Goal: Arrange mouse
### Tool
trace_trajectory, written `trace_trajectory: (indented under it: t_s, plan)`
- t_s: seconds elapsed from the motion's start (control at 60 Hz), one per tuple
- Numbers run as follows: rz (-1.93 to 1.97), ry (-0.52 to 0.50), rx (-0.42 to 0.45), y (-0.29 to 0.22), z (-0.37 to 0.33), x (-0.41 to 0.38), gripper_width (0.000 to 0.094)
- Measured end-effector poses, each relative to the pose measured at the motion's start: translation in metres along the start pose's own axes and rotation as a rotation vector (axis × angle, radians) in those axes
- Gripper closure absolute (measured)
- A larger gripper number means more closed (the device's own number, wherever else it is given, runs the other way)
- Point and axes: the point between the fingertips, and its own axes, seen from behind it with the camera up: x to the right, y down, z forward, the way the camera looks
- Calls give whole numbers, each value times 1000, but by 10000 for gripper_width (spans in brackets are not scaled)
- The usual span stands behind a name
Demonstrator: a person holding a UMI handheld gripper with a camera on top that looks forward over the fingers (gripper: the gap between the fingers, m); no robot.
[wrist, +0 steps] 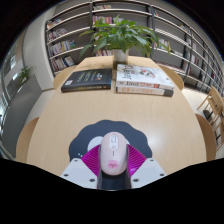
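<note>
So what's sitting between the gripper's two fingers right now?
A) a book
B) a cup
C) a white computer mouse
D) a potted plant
C: the white mouse lies on a dark mouse pad between the gripper fingers, whose pink pads flank it; the books and plant sit farther back.

A white mouse (113,152) sat between the fingers (92,160) of the gripper (113,165), their pink pads close against its two sides, on a dark round mat (88,139) that lay on the pale wooden surface (60,120). Beyond the mouse, at the far side of the surface, two books lay side by side, a dark book (87,81) and a lighter book (144,80). A leafy potted plant (122,35) stood behind them, in front of bookshelves (70,30).
</note>
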Motion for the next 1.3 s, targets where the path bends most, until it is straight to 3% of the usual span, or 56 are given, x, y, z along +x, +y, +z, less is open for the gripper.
trace_trajectory:
  t_s: [0.067,0.217,0.283,0.333,0.55,0.7,0.917,1.3]
  plan:
    - [-1,-2,12,7,6,1,598]
    - [29,-11,6,6,6,1,466]
    - [6,3,-15,7,4,3,285]
    - [-2,-2,-8,-3,-1,2,220]
    - [-5,-7,160,-84,-92,-10,229]
    - [-14,9,220,-94,-169,-16,232]
    - [7,45,234,-43,-249,-19,235]
    - [17,95,186,50,-310,-21,230]
